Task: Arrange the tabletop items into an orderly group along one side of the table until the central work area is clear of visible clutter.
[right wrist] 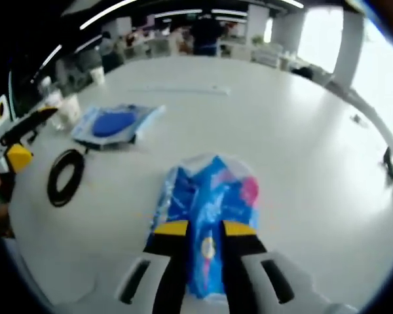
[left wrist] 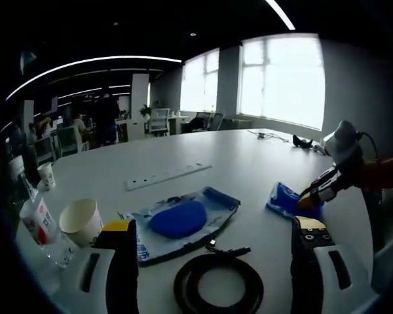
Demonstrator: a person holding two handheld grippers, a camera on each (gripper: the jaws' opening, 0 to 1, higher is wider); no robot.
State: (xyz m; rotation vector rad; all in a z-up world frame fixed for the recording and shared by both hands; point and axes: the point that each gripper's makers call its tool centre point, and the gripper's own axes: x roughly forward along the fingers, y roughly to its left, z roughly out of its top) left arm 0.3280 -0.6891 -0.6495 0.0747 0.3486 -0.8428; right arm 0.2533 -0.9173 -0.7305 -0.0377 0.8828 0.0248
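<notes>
The blue packet [right wrist: 209,203] lies on the bench [right wrist: 301,131] with its near end between the right gripper [right wrist: 206,230]'s fingers, which stand nearly closed against it from both sides. It looks pinched there, probably so it can be dragged or lifted off to one side, though whether the grip is firm I cannot tell. In the left gripper view the same packet [left wrist: 285,199] sits beyond the right-hand finger, with the right gripper [left wrist: 318,191] coming down on it from the right.

The left gripper [left wrist: 213,245] has its fingers spread wide and holds nothing. A black cable coil [left wrist: 217,284] lies flat on the bench between them, close to the camera, so it is likely the next thing that gripper could take. Just beyond the finger gap is a flat plastic bag [left wrist: 183,219] with a blue pad inside it, lying well out in the middle of the working area. Past the left-hand finger stand a paper cup [left wrist: 80,222] and, beside it further out, a small bottle [left wrist: 39,222] with a red and white label; another cup [left wrist: 46,175] stands farther back near the bench edge. These already form a loose cluster on that side, a sensible place to gather the rest. A long white power strip [left wrist: 169,176] runs across the bench further ahead.

By my reading the clearing is at an early stage: the bag, coil and packet all lie in the central area.
</notes>
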